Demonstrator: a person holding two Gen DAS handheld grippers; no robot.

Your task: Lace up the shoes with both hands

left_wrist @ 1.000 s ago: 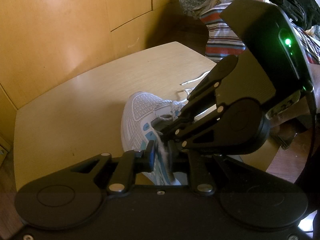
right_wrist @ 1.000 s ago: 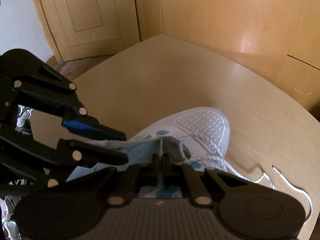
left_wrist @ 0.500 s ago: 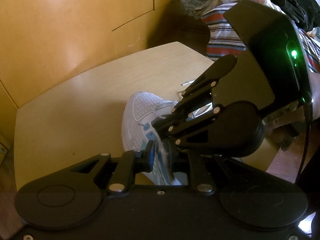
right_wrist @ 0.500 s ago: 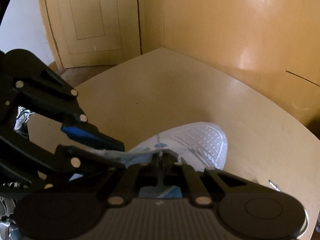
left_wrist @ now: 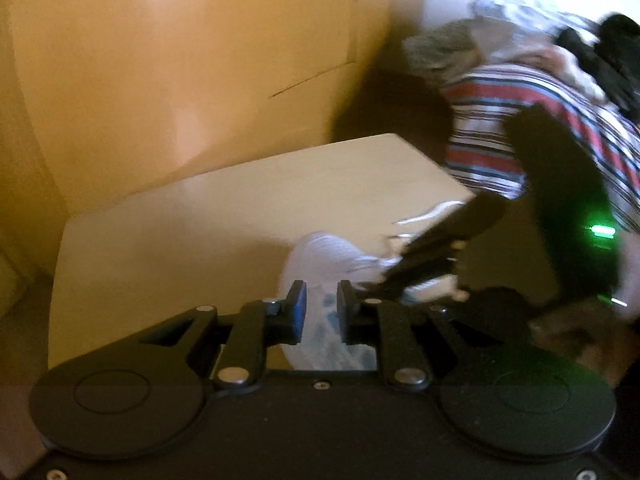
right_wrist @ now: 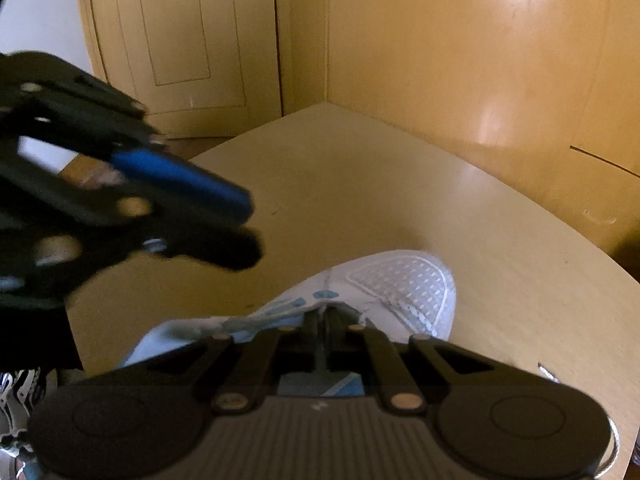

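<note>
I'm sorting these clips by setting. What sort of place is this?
Probably a home bedroom: a heap of clothes lies beside a small wooden table, wooden wardrobe-like panels stand behind it, and a white sneaker sits on the table.

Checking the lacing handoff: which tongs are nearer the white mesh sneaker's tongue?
Right. The right tongs are shut at the sneaker tongue; the left tongs hover apart, above its side.

Left wrist view all smeared. Shoe (left_wrist: pixel 320 256) just white blob, back half hidden behind left gripper (left_wrist: pixel 322 312). Lace (left_wrist: pixel 428 214) faint streak. Clothes pile (left_wrist: pixel 520 92) fuzzy, cut off at edge. Right wrist view: shoe heel hidden under right gripper (right_wrist: pixel 323 332); left gripper blurry; anything pinched too small to tell.
</note>
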